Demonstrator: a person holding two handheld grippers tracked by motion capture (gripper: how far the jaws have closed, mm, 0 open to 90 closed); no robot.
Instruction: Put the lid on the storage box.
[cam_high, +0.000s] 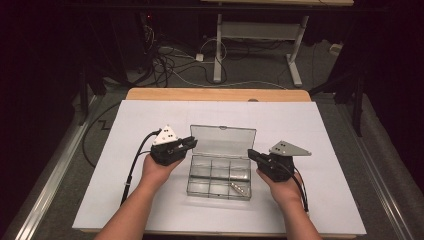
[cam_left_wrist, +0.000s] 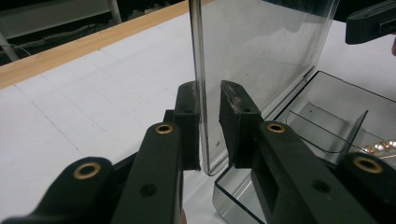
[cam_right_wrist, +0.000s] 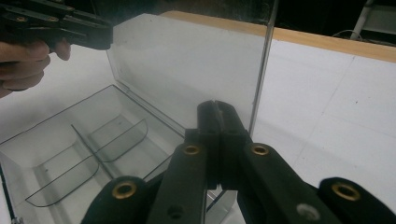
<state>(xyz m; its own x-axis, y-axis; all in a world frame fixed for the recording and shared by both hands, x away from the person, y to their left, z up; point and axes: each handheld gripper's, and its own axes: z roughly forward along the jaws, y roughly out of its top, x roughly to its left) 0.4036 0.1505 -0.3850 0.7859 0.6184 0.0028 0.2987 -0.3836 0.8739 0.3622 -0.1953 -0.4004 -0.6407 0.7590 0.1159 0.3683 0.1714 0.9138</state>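
High view: clear rectangular plastic compartment box (cam_high: 219, 175), hinged lid (cam_high: 223, 140) upright, on white surface (cam_high: 125, 150). Left tongs (cam_high: 192, 143) spread, straddling lid's left edge; right tongs (cam_high: 250, 153) pressed together, empty.

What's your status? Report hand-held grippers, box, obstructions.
Left hand-held gripper open, jaws astride lid edge. Right hand-held gripper shut, beside lid. Box open, lid upright. Nothing in the way.
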